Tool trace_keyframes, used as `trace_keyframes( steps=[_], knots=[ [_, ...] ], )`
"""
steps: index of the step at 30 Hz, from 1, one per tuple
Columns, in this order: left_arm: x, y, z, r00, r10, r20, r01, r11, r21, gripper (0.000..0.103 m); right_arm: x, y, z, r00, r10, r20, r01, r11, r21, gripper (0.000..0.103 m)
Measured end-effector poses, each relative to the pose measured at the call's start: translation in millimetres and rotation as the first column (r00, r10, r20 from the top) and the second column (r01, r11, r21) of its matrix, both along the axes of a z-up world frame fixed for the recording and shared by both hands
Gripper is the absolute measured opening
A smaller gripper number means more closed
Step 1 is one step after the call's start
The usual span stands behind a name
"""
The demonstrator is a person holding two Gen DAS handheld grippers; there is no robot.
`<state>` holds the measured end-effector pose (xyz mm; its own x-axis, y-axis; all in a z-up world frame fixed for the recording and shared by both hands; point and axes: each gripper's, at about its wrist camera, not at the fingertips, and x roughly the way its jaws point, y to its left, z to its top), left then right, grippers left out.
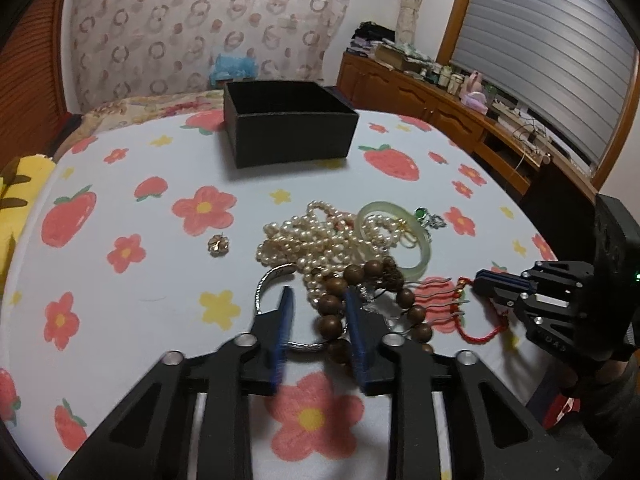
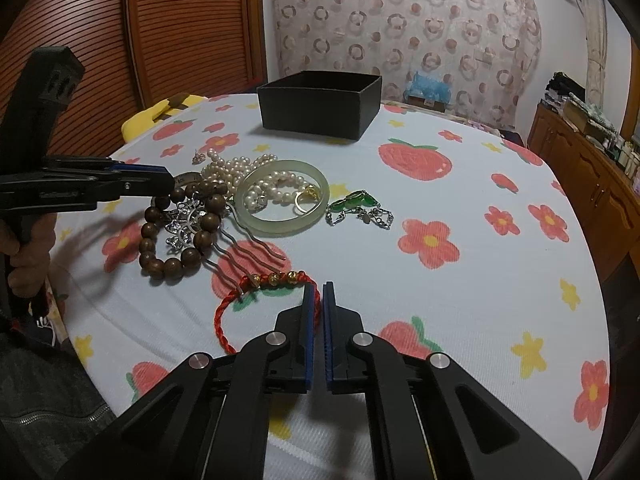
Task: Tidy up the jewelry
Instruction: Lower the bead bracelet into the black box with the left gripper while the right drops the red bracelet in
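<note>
Reaching w/ my left gripper [image 1: 320, 300], fingers parted around the wooden bead bracelet [image 1: 340, 312]. Right gripper [image 2: 319, 292] nearly closed on the red cord bracelet [image 2: 228, 320]. Black box [image 2: 320, 104] looks empty; jewelry pile on table [image 2: 460, 300], nothing sorted yet.

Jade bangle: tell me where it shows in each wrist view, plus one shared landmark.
Left wrist view: the jade bangle lies right of centre, on the right side of the pearl pile.
Right wrist view: the jade bangle lies left of centre, ringing some pearls.
Shared landmark: the black box on the table beyond it.
</note>
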<state>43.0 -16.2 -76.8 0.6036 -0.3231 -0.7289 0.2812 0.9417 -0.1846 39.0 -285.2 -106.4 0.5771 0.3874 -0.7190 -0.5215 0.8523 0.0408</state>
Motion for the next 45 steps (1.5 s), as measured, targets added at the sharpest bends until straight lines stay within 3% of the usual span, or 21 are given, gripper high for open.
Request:
trace_keyframes(
  steps=[4, 7, 19, 26, 35, 45],
  knots=[
    [5, -3, -6, 0.999, -0.025, -0.034, 0.026, 1.0, 0.006, 0.021, 0, 1, 1, 1.0, 0.005, -0.001, -0.005, 1.0, -0.005, 0.003],
    [5, -7, -7, 0.998, -0.042, -0.035, 0.043, 0.999, 0.028, 0.013, -1, 2, 1, 1.0, 0.004, 0.0, -0.004, 1.0, -0.005, 0.003],
    [-8, -14, 51, 0.991, -0.069, 0.115, 0.067, 0.998, 0.019, 0.012, 0, 2, 49, 0.994, 0.03, 0.109, -0.035, 0.999, 0.038, 0.002],
    [-2, -17, 80, 0.981, -0.069, 0.182, 0.061, 0.997, 0.052, 0.012, 12, 9, 74, 0.985, 0.049, 0.167, -0.058, 0.997, 0.044, 0.002],
    [19, -15, 104, 0.968, -0.053, 0.245, 0.035, 0.996, 0.078, 0.012, 51, 22, 93, 0.977, 0.05, 0.209, -0.064, 0.996, 0.061, 0.002],
    [66, -7, 111, 0.968, -0.007, 0.251, -0.017, 0.995, 0.094, 0.012, 120, 40, 103, 0.976, 0.023, 0.219, -0.039, 0.997, 0.071, 0.002]
  ],
)
